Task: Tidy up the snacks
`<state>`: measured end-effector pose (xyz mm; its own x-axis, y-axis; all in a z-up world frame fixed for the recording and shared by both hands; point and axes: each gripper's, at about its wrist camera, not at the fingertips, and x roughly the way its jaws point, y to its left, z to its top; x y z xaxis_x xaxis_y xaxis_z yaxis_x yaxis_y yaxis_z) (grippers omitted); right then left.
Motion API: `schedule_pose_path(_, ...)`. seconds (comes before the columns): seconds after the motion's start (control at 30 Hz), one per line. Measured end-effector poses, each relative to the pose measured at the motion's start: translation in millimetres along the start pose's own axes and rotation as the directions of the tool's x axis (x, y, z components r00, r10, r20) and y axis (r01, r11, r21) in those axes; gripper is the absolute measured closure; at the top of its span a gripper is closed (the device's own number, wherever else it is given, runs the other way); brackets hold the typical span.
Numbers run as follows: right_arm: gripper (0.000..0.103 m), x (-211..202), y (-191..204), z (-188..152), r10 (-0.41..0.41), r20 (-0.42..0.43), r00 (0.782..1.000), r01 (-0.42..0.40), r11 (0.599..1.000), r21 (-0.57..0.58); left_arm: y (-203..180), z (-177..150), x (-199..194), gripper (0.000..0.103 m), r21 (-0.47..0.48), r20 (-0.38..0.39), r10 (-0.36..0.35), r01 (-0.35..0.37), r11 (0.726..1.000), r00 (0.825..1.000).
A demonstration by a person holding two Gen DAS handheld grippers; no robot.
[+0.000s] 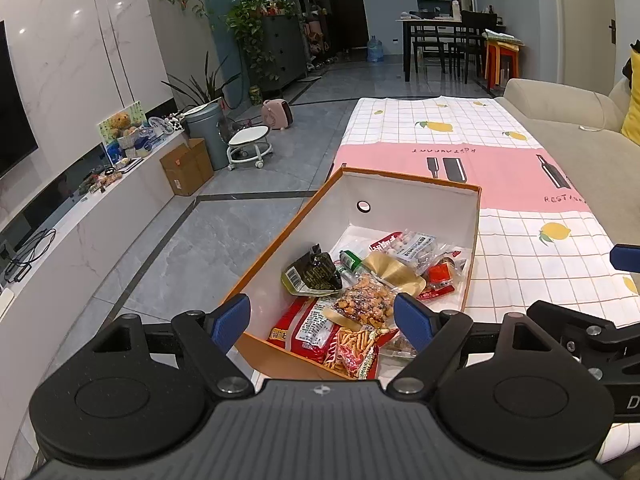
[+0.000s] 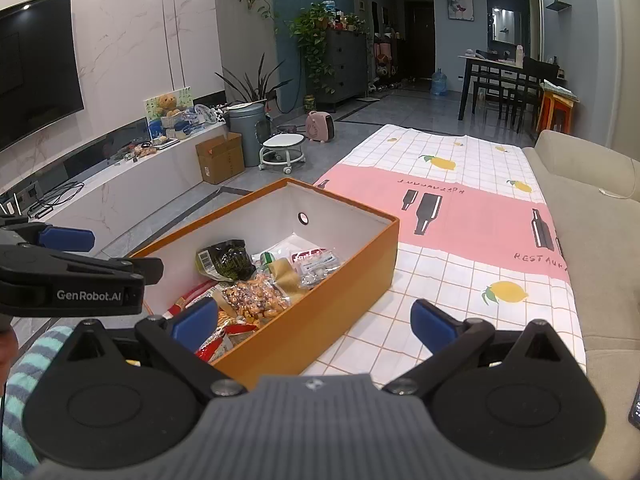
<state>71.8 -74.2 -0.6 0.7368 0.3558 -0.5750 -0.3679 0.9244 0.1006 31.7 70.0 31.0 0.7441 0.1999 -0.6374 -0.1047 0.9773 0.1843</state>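
An orange box (image 1: 280, 240) with a white inside sits on the table's left edge and holds several snack packets: a clear bag of mixed nuts (image 1: 364, 300), a dark green packet (image 1: 312, 272), red packets (image 1: 312, 332) and a bag of white candies (image 1: 416, 246). My left gripper (image 1: 322, 322) is open and empty, above the box's near end. My right gripper (image 2: 314, 318) is open and empty, over the box's (image 2: 320, 312) near right wall. The nuts (image 2: 256, 296) show there too. The left gripper's body (image 2: 72, 280) is at the left of the right wrist view.
The table wears a checked cloth (image 1: 520, 248) with lemons and a pink band. A beige sofa (image 2: 600, 232) runs along the right. Left of the table are grey floor, a cardboard box (image 1: 186, 166), a bin (image 1: 208, 128), a white stool (image 1: 248, 146) and a TV bench (image 1: 80, 216).
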Motion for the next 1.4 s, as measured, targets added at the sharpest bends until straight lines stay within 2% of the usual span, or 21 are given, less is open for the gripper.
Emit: schedule_pose_path(1.4,0.004,3.5,-2.6,0.3,-0.009,-0.003,1.000,0.009,1.000,0.009,-2.1,-3.8,2.1,0.008,0.017,-0.006,0.002,-0.002,1.000,1.000)
